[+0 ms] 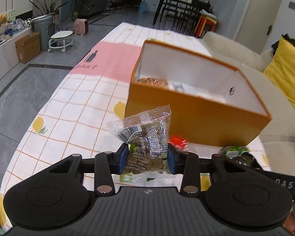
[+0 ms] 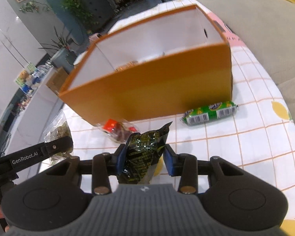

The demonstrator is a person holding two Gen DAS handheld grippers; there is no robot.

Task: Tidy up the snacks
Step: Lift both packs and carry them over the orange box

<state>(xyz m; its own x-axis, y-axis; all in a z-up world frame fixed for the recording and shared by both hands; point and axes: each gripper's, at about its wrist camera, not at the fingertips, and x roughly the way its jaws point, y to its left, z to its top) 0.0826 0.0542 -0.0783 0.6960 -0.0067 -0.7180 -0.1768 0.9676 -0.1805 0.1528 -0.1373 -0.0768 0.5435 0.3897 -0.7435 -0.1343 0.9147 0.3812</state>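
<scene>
My left gripper is shut on a clear snack packet with brown pieces and a barcode, held above the table in front of the orange box. My right gripper is shut on a black and yellow foil snack packet, also in front of the orange box. The box is open at the top, white inside, with a few snacks at its bottom. A red-labelled clear packet and a green packet lie on the table by the box's near wall.
The table has a white checked cloth with lemons and a pink patch. A beige sofa with a yellow cushion stands right of the table. The left gripper's arm shows at the left of the right wrist view.
</scene>
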